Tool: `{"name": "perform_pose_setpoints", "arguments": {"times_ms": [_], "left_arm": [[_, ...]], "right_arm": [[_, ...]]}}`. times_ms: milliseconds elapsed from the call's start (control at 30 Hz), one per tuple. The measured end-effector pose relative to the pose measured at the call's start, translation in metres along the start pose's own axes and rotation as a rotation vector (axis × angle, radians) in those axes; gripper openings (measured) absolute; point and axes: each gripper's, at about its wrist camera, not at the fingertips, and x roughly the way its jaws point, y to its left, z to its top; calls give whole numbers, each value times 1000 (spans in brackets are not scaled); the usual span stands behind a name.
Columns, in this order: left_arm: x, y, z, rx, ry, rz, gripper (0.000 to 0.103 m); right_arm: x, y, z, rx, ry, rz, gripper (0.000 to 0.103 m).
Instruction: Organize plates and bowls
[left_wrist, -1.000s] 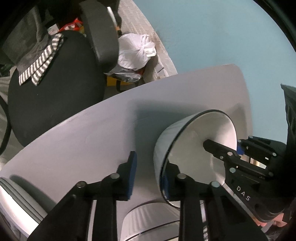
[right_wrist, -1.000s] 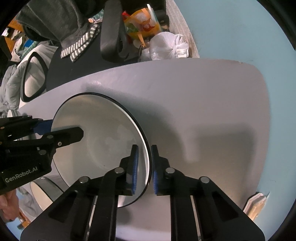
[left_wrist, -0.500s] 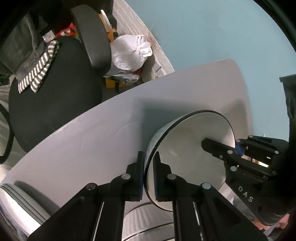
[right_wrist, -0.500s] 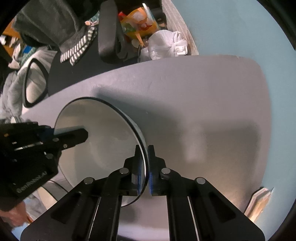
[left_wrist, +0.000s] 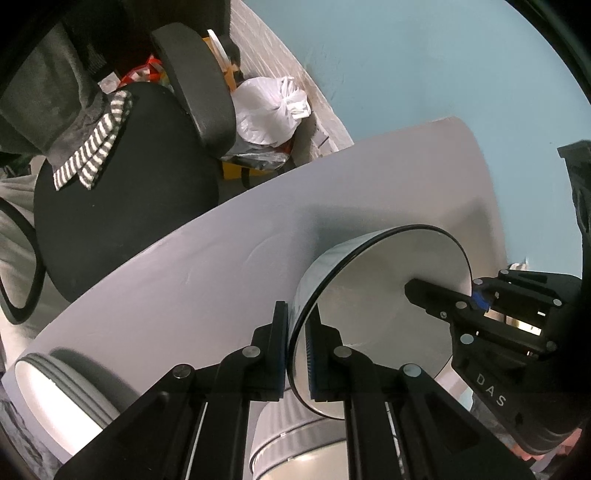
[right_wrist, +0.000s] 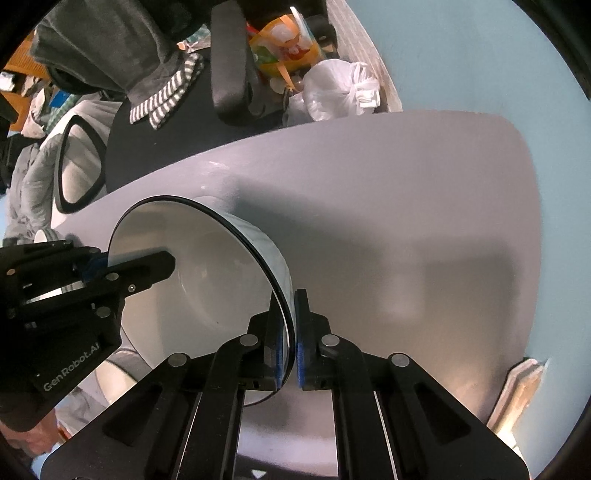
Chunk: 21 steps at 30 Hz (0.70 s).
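A white bowl with a thin black rim (left_wrist: 388, 295) is held tilted above the grey table (left_wrist: 207, 280). My left gripper (left_wrist: 297, 350) is shut on its near rim. My right gripper (right_wrist: 291, 339) is shut on the opposite rim; the bowl also shows in the right wrist view (right_wrist: 207, 280). Each gripper shows in the other's view, clamped on the far rim. Below the held bowl stands another ribbed white bowl (left_wrist: 291, 435). A stack of white plates (left_wrist: 55, 395) lies at the lower left.
A black office chair (left_wrist: 125, 199) with a striped cloth stands beyond the table's far edge. A white plastic bag (left_wrist: 269, 107) and clutter lie on the floor by the light blue wall (left_wrist: 424, 66).
My left gripper has gone from open beside the bowl to shut on its rim. My right gripper has tightened on the opposite rim. The bowl has shifted a little.
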Motion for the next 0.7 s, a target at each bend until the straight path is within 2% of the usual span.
{"name": "perform_pose_setpoints", "arguments": {"times_ms": [333,533,700], "left_arm": [[-46,5,-20,-29,-77,-3,8],[-75,6,-43,-29,-122,17,8],[-85,11,-66,-55,-138,4,8]], "right_arm": [[-34,19,-7,-26,-34,31,5],[-56,38,-20,-57,-62,39,5],[-66,54,-38,-98,-68,36,5]]}}
